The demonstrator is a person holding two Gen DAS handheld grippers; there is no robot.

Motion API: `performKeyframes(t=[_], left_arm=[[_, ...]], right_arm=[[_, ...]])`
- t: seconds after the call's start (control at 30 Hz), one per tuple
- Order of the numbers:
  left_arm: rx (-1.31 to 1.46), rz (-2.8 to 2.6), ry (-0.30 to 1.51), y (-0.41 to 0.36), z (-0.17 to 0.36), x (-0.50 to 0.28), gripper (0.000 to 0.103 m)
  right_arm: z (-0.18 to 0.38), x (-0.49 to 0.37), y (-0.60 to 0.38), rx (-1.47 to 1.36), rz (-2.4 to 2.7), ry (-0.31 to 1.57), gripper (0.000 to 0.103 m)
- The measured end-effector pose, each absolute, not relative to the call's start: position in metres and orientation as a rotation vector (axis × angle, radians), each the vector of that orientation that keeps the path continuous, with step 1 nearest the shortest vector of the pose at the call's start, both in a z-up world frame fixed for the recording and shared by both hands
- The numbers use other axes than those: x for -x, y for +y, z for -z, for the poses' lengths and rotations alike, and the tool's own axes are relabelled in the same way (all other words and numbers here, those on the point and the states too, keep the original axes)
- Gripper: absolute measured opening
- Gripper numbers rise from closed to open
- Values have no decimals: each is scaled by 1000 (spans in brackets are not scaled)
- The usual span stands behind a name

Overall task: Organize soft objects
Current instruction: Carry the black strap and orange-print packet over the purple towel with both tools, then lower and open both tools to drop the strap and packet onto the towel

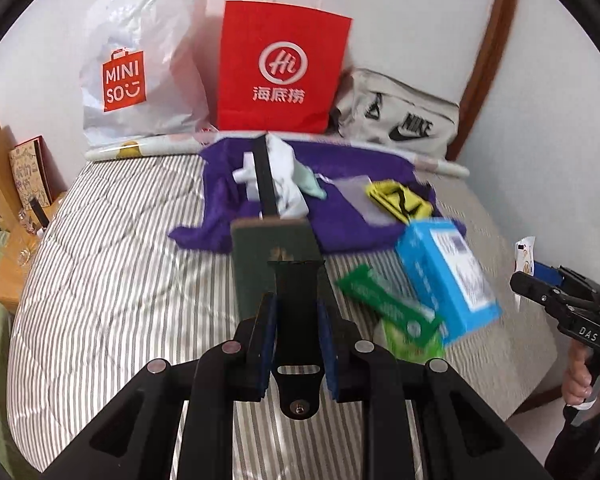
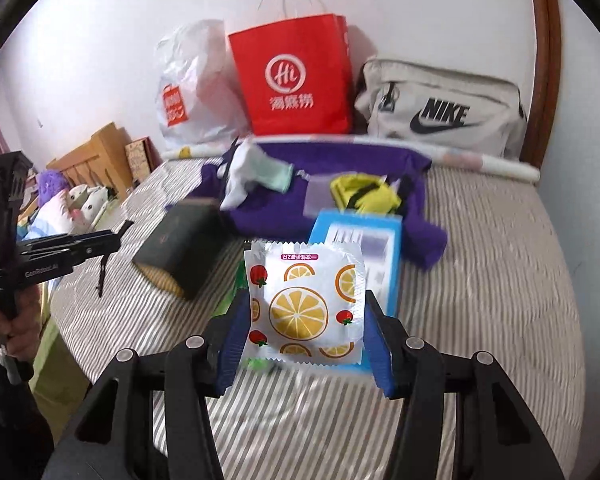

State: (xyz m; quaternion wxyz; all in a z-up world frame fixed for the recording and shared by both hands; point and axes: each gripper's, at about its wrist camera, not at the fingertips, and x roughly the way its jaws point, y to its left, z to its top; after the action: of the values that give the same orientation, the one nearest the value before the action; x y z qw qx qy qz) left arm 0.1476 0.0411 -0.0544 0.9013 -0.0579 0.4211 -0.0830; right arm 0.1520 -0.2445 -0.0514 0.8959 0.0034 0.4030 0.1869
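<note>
Striped bed (image 1: 100, 272) below: left claw (image 1: 296, 354) pinching black strap (image 1: 296, 288), right claw (image 2: 304, 344) pinching fruit-print packet (image 2: 304, 300).

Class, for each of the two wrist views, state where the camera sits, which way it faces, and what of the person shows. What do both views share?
Left wrist: behind the left claw, facing along the striped bed toward the wall; the claw grips a black strap; the right hand shows at the right edge.
Right wrist: behind the right claw, facing the same way; it grips a fruit-print packet; the left hand shows at the left edge.
Shared: red bag, purple cloth, blue box.
</note>
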Motion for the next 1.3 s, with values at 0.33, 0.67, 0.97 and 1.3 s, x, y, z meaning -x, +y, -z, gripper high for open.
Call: performKeyframes(t=[0.33, 0.67, 0.97, 1.3], left_arm=[[178, 188, 859, 40, 41, -206, 20], [165, 211, 877, 29, 46, -264, 20], [171, 214, 902, 25, 60, -299, 20], [162, 199, 935, 17, 78, -337, 20]], right_arm=[[41, -226, -246, -25, -376, 835, 53], [62, -278, -235, 5, -389, 885, 53], [82, -312, -233, 8, -404, 930, 53], [108, -340, -228, 7, -424, 1004, 53]])
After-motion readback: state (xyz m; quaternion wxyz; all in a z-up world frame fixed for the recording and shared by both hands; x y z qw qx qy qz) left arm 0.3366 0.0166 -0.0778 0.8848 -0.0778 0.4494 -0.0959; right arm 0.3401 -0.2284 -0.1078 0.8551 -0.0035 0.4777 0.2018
